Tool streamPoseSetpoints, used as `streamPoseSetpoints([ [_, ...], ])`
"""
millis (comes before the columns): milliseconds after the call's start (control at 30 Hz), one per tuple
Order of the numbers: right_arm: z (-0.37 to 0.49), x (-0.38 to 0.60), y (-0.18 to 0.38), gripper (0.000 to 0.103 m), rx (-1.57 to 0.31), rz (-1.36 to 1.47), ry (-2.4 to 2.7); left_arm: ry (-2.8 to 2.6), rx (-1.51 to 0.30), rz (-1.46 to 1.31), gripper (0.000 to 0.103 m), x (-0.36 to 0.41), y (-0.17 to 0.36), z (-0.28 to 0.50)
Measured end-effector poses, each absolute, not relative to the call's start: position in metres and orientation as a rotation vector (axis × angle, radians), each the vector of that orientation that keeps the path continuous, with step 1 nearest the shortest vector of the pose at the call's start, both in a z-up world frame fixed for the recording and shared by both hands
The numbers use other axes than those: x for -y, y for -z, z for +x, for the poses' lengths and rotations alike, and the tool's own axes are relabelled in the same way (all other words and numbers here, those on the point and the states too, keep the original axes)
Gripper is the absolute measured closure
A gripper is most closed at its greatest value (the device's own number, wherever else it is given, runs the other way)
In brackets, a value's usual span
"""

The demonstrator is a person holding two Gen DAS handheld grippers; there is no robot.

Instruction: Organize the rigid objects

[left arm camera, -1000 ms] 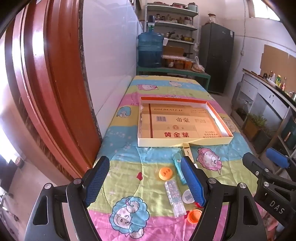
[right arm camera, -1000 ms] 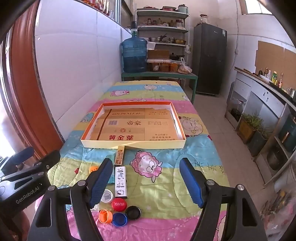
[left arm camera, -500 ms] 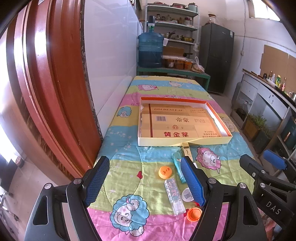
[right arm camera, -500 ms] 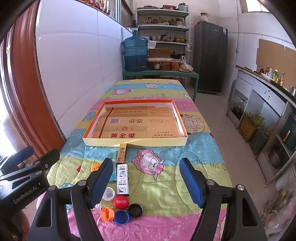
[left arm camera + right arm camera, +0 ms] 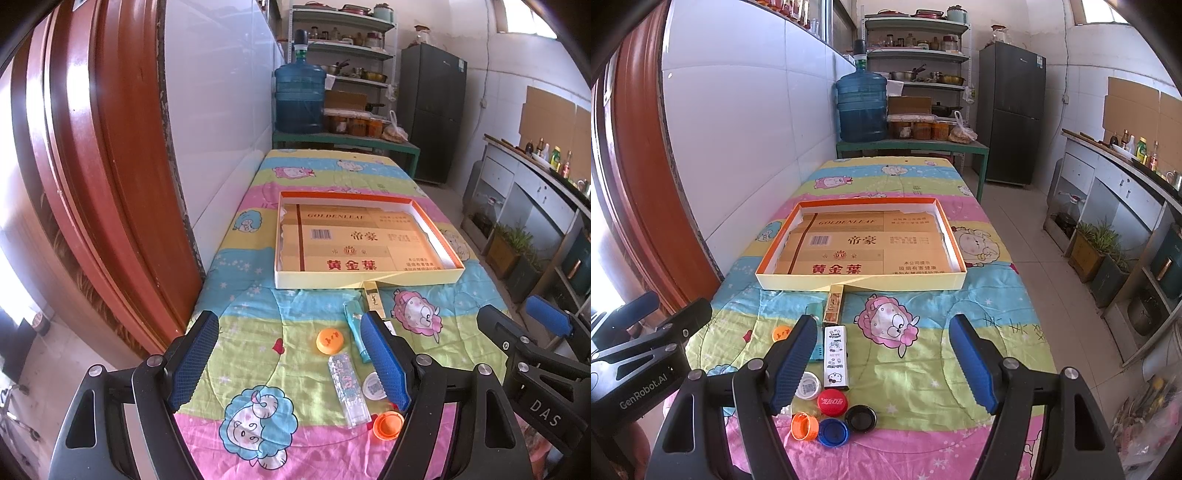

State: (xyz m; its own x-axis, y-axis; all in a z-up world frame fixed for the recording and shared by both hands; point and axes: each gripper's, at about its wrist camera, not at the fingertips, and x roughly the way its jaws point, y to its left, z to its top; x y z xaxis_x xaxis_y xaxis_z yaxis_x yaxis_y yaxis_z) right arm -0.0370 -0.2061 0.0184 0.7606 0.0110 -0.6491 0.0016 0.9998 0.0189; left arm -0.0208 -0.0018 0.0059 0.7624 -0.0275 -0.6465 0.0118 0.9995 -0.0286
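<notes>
From the left wrist view, I'm holding the left hand-held gripper (image 5: 288, 363) wide apart and empty above the worktop's (image 5: 243, 332) near edge. Under it, an orange cap (image 5: 330, 341), a clear glittery lighter (image 5: 348, 389) and a teal lighter (image 5: 356, 330) are lying near each other. The shallow box (image 5: 365, 278) is sitting mid-worktop, lined with flattened cardboard.

From the right wrist view, I'm keeping the right hand-held gripper (image 5: 882, 363) spread wide, gripping nothing. A white lighter (image 5: 835, 356) is lying beside its left finger. Red, orange, blue, black and white caps (image 5: 832, 401) are clustering at the near edge.
</notes>
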Motion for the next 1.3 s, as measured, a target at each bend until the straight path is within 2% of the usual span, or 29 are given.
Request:
streamPoseSetpoints([
  [1300,-0.033,0.21,-0.009,0.03,-0.72,0.017,0.013,0.017,-0.728,-0.039,0.023,0.0,0.009,-0.013],
])
